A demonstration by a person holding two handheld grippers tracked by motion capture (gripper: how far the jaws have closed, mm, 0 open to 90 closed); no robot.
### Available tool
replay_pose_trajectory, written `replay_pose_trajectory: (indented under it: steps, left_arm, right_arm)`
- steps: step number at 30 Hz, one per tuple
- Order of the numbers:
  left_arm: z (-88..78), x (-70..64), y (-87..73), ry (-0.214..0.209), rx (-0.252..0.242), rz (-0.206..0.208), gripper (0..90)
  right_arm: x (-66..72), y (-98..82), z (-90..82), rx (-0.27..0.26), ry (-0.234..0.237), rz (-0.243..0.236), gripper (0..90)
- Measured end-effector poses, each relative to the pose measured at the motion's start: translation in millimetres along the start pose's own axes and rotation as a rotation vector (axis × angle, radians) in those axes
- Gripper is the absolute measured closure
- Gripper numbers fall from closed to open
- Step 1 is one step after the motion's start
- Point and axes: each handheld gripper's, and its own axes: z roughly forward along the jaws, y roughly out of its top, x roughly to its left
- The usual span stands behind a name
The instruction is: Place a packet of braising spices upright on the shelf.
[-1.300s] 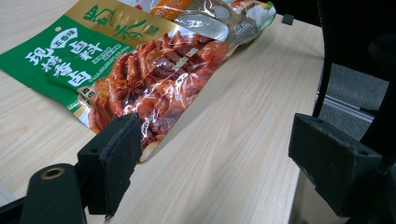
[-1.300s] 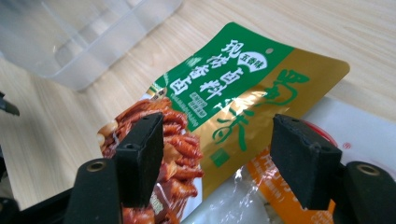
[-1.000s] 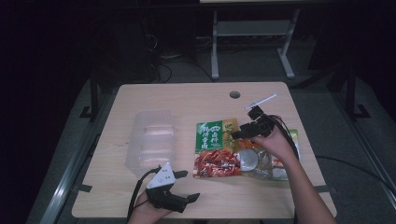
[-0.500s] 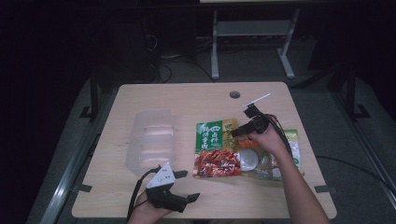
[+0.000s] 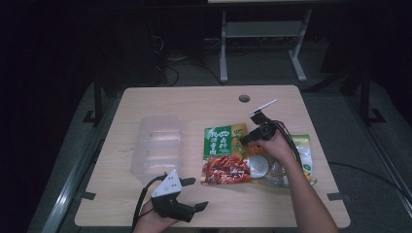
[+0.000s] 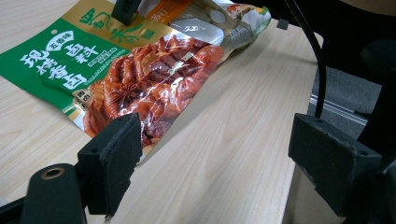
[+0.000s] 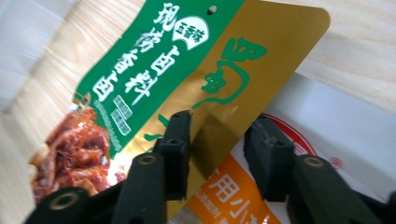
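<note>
**Right gripper at the edge of a seasoning packet**

On the wooden table (image 5: 194,104), the green-and-gold seasoning packet (image 5: 224,154) lies flat, overlapping a second packet (image 5: 291,162) to its right. The right gripper (image 5: 247,139) straddles the gold edge of the green-and-gold packet; its jaws have just been closing, the edge lies between them, and the pads are not yet pressed on it. The left gripper (image 5: 199,193) rests near the table's front edge, jaws spread wide, holding nothing. A clear plastic tray (image 5: 158,145) sits left of the packets.
</note>
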Motion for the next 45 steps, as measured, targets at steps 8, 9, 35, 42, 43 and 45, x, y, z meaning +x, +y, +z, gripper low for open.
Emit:
replay_pose_trajectory:
  steps: [8, 9, 35, 42, 43, 45]
  left_arm:
    - [2.8, -0.3, 0.0, 0.005, 0.015, 0.010, 17.2]
    - [3.4, -0.2, -0.1, 0.006, 0.018, 0.011, 17.2]
    - [26.4, 13.6, 32.1, 0.017, 0.001, -0.032, 19.1]
    - [51.7, 27.8, 35.6, 0.062, 0.038, -0.048, 18.7]
    - [55.0, 31.0, 35.9, 0.080, 0.035, -0.057, 18.3]
    - [61.3, 38.1, 36.0, 0.095, 0.032, -0.080, 18.1]
  right_arm:
    - [-1.4, 0.0, -1.1, -0.009, 0.037, 0.041, 82.2]
    - [-0.8, 0.2, -1.4, -0.008, 0.037, 0.038, 84.2]
    - [39.3, -11.3, -57.8, -0.182, 0.062, -0.135, 89.7]
    - [60.7, -20.4, -82.2, -0.260, 0.062, -0.234, 89.7]
    - [64.1, -22.1, -85.0, -0.269, 0.064, -0.244, 89.7]
    - [69.2, -25.7, -89.8, -0.288, 0.064, -0.272, 89.7]
